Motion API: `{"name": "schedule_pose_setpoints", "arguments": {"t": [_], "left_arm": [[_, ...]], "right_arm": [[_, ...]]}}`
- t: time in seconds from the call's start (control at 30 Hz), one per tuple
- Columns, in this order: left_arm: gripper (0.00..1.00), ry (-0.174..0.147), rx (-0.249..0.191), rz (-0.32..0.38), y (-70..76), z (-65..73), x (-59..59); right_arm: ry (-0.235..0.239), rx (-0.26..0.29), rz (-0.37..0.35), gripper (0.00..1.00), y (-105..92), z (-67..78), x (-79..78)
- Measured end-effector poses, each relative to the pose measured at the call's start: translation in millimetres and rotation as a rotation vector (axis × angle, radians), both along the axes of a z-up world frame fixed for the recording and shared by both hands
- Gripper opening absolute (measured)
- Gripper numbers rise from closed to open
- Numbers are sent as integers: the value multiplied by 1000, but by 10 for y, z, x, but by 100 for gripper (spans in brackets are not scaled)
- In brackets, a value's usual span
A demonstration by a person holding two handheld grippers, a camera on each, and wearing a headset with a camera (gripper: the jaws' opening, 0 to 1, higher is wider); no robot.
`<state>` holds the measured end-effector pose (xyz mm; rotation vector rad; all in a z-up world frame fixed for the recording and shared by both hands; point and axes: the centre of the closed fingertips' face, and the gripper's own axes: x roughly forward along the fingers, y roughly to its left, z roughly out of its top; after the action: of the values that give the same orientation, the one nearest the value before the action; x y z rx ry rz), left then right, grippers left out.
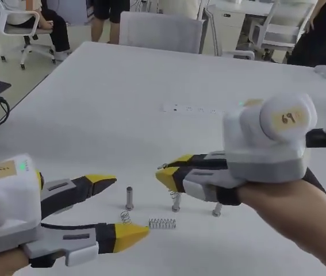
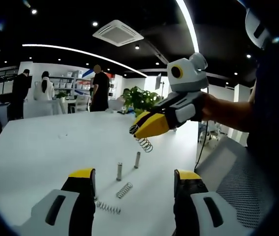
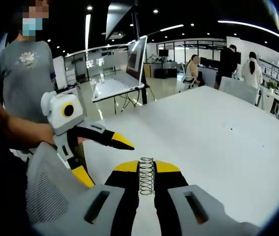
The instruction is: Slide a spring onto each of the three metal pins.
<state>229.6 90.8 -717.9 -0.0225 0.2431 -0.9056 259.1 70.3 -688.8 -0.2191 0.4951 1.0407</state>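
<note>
**Right jaws pinch a spring at the middle pin; counter lies open beyond**

The right gripper [image 1: 165, 174] has its jaws pressed together on a spring [image 3: 146, 175], which sticks out past the yellow tips. In the head view that spring hangs at the middle pin [image 1: 176, 206]. Whether it touches the pin I cannot tell. The left pin [image 1: 129, 197] stands upright and bare, apart from the right gripper's tips. The right pin [image 1: 217, 210] stands just under the right gripper's body and is partly covered by it.

The left gripper [image 1: 131, 206] sits low at the near left, its jaws spread wide and holding nothing. Two more springs lie on the counter [image 1: 151, 86] close to those spread tips. A small spring [image 1: 125, 217] lies just in front of the left pin. A long spring [image 1: 162, 223] lies on its side just beside the lower yellow tip.

Beyond the pins the counter runs white and bare up to a flush socket strip [image 1: 191, 108]. It then continues to the far edge, where a grey chair back [image 1: 160, 31] stands close against it. The left edge runs away on a slant, well apart from the pins. A small white object [image 1: 325, 71] lies near the far right edge.

The near side is the crowded part. Both grippers, the three pins and the two lying springs sit close together there, with the left pin between the left gripper's spread tips as the head view shows it.
</note>
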Motion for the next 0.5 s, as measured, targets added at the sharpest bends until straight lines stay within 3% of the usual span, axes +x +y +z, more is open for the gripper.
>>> {"name": "schedule_pose_setpoints", "arguments": {"t": [0.2, 0.33, 0.5], "left_arm": [[54, 5, -31, -50, -111, 101, 20], [49, 19, -111, -69, -166, 227, 44], [41, 24, -143, -81, -174, 290, 54]], "right_arm": [[-4, 53, 9, 8, 98, 112, -16], [8, 79, 20, 8, 149, 161, -55], [6, 101, 26, 8, 189, 214, -85]]}}
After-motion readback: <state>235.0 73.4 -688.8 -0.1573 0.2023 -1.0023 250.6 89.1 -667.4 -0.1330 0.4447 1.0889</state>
